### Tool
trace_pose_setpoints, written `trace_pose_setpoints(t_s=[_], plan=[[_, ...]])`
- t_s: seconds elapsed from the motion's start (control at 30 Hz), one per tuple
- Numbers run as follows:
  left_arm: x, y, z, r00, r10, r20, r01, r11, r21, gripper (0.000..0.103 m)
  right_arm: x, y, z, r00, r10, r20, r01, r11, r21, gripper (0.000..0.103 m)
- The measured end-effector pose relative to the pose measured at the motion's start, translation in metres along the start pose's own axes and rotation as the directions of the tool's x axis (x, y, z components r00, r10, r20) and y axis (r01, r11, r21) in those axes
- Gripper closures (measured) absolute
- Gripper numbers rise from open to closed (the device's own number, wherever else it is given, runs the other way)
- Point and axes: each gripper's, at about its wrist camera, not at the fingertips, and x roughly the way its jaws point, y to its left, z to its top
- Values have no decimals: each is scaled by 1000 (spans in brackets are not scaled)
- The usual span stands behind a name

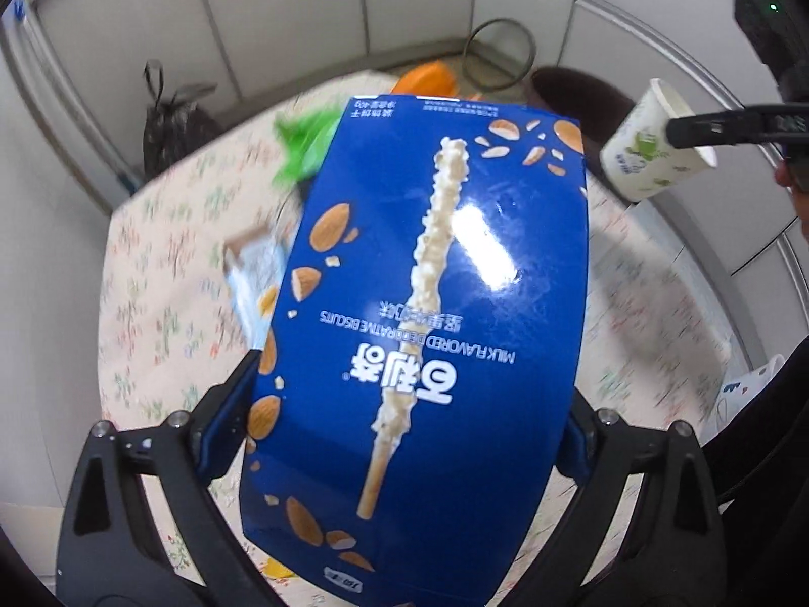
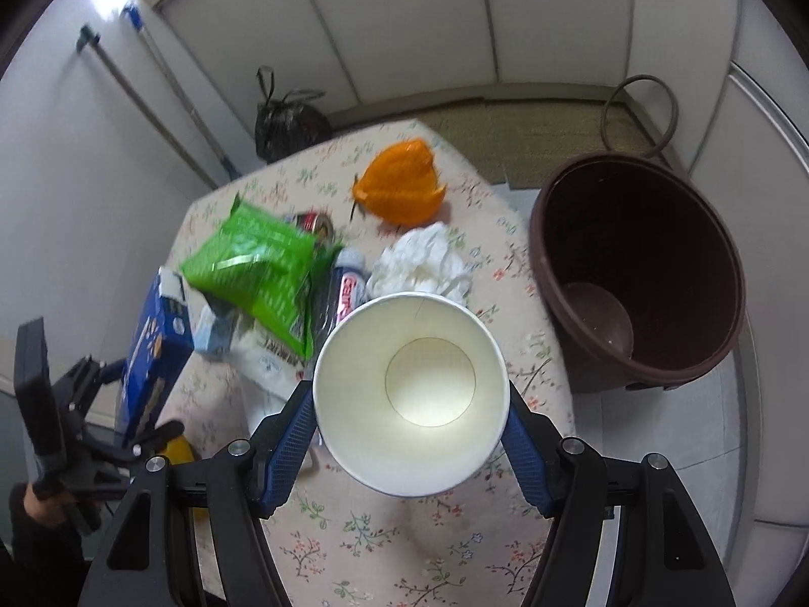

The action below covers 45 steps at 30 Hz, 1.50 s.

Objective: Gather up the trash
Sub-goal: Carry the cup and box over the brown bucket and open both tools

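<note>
I have the right gripper closed on a white paper cup, its two blue pads pressed against opposite sides of the cup wall, with the open mouth facing back at my camera so I look straight down to its bottom. The left gripper is clamped across a blue biscuit box, gripping it by the long side edges near one end, so the box's long axis runs out ahead of the fingers, away from me.

What matters for the coming drop is where the brown bin lies. In the right wrist view it stands ahead and to the right of the cup, just beside the table's right edge, its mouth tipped toward me and mostly empty. The right gripper is clearly the nearer one, so I judge the cup should go first, swung right and forward until it is over the rim. The box is held over the table's left side, well apart from the bin (its far end points roughly that way), so the left arm has farther to cross.

More trash is on the table: a green snack bag, crumpled tissue, an orange peel and a small bottle.
</note>
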Motion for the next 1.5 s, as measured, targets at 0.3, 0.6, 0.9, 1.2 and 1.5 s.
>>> trace_pose_setpoints(t_s=[0.3, 0.6, 0.9, 1.2, 1.5], plan=[[8, -69, 73, 996, -54, 69, 48, 995, 90, 9, -27, -81, 18, 991, -74, 116, 52, 982, 183, 32], [48, -146, 135, 995, -82, 58, 72, 985, 156, 9, -31, -171, 25, 976, -151, 155, 88, 932, 353, 32], [105, -202, 188, 996, -84, -12, 85, 984, 155, 9, -10, -244, 16, 979, -149, 140, 63, 870, 489, 32], [153, -220, 224, 988, -100, -121, 112, 989, 97, 9, -3, -283, 4, 982, -92, 164, -22, 808, 589, 29], [155, -230, 222, 992, -48, -118, 62, 991, 122, 6, -17, -280, 11, 975, -89, 206, -51, 806, 590, 20]])
